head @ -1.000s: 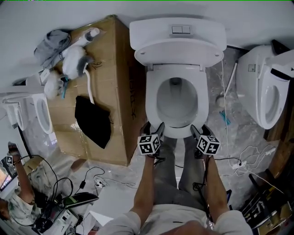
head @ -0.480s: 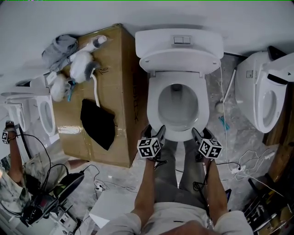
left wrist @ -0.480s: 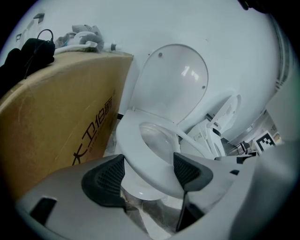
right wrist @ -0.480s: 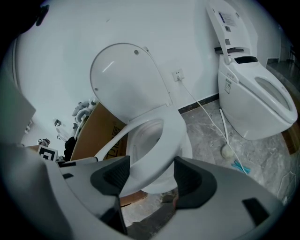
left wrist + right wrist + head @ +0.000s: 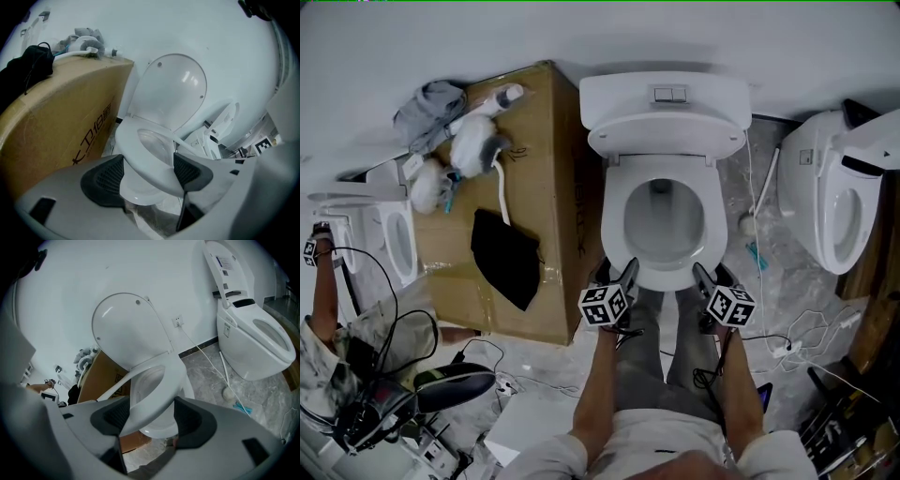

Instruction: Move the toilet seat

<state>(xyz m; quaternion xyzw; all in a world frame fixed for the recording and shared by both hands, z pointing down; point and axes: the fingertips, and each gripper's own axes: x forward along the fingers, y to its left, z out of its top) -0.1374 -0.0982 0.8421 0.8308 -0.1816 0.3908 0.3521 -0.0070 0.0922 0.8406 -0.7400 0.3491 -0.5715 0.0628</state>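
Above a grey marble floor [image 5: 211,371], the left gripper [image 5: 146,174] and right gripper [image 5: 152,416] each pinch the white oval plastic toilet seat [image 5: 176,380], tilted off its bowl [image 5: 156,430].

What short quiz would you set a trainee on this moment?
1. True or false: the lid is up.
2. What do the fingers of the left gripper and the right gripper hold? A) seat B) brush C) cable
3. Fill in: in the head view, the box stands to the ____ of the seat.
Key: 1 true; 2 A; 3 left.
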